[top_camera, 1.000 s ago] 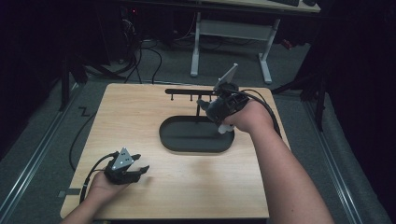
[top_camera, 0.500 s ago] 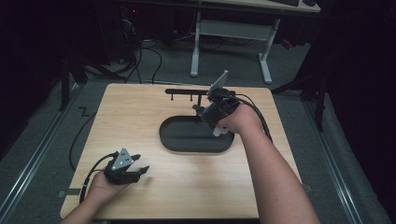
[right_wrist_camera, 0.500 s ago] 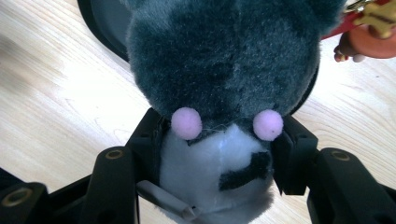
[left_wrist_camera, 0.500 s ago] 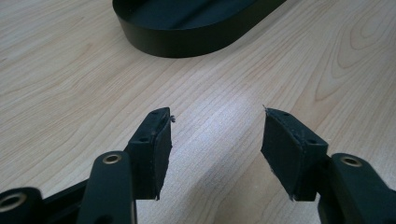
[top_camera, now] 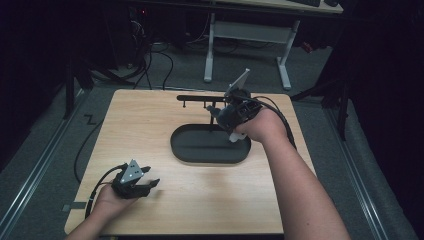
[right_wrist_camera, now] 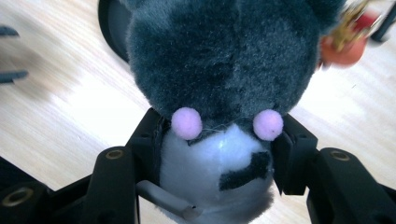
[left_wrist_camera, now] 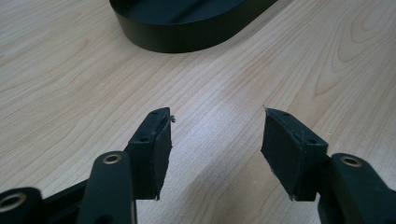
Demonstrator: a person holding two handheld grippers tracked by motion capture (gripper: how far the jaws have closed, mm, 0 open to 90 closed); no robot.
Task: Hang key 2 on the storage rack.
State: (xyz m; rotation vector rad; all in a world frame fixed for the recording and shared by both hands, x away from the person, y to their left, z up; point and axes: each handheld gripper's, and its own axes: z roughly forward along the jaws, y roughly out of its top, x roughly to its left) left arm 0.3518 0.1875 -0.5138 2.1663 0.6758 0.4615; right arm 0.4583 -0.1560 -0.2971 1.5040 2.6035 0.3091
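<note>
High view, nearest edge first: left gripper [top_camera: 150, 183] sits low on the light wooden tabletop [top_camera: 150, 130] at the front left corner, held in the person's left hand [top_camera: 107, 202], grey three-cornered plate on top, cable looping off to the left. Left gripper view confirms its jaws stand apart with nothing between them, just bare wood grain, and the end of the black oval tray [left_wrist_camera: 187, 28] ahead of it. Tray and left gripper are well apart. Further in, mid-table: the same black oval tray [top_camera: 210, 156], shallow, rim dark, nothing visible on its floor from the high view. Right forearm comes in from the bottom right and reaches across to the tray's far right end. Right gripper [top_camera: 216, 114] is held over that far rim, pointing left. Right gripper view: its jaws are clamped on a grey and white plush toy [right_wrist_camera: 219, 84], pads pressing the white lower part from both sides, two pink pompoms just above the pads, a black patch on the white fur. Toy hangs off the tabletop, tray edge visible behind it. A small red-and-gold blurred bit [right_wrist_camera: 348, 32] at upper right, can't tell what. Behind the tray, near the far edge: a thin black bar rack [top_camera: 200, 98] with short pegs hanging down, just beside the right gripper.
</note>
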